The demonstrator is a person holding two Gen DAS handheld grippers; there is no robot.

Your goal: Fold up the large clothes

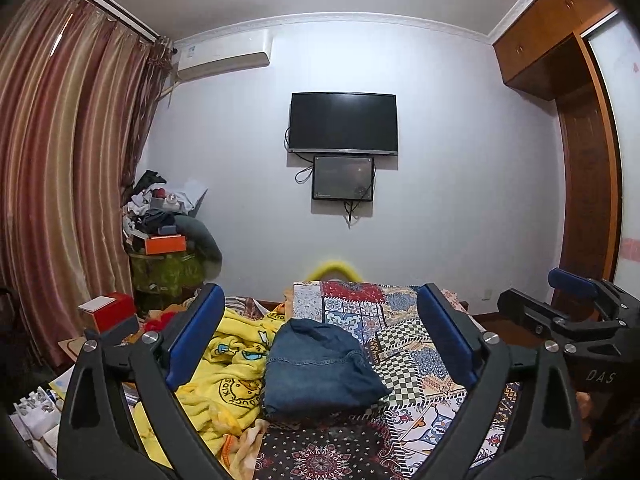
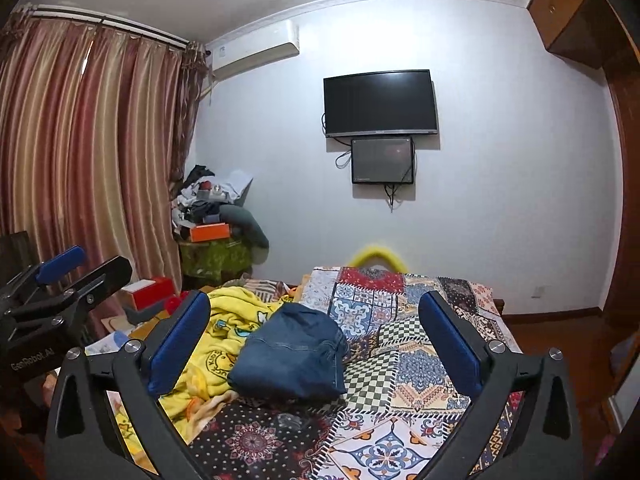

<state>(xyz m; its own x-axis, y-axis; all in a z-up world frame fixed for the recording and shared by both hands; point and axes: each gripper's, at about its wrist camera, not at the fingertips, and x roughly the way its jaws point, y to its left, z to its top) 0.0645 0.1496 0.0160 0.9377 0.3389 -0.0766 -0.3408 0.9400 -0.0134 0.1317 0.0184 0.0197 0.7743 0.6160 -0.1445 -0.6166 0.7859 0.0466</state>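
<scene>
A folded pair of blue jeans [image 1: 320,364] [image 2: 290,354] lies in a compact bundle on the patchwork bedspread [image 1: 404,344] [image 2: 404,360], its left edge against a yellow cartoon blanket [image 1: 224,368] [image 2: 212,344]. My left gripper [image 1: 320,304] stands open above the near end of the bed, the jeans seen between its blue-padded fingers [image 1: 196,332] but apart from them. My right gripper [image 2: 314,312] is open too, with nothing in its jaws. Each gripper shows at the edge of the other's view, the right gripper [image 1: 576,304] and the left gripper [image 2: 68,276].
A cluttered stand piled with clothes and an orange box [image 1: 166,244] [image 2: 210,232] stands at the back left by the striped curtain [image 1: 60,184]. Red boxes [image 1: 110,310] and papers lie left of the bed. A television [image 1: 343,122] hangs on the far wall, a wardrobe [image 1: 584,160] at right.
</scene>
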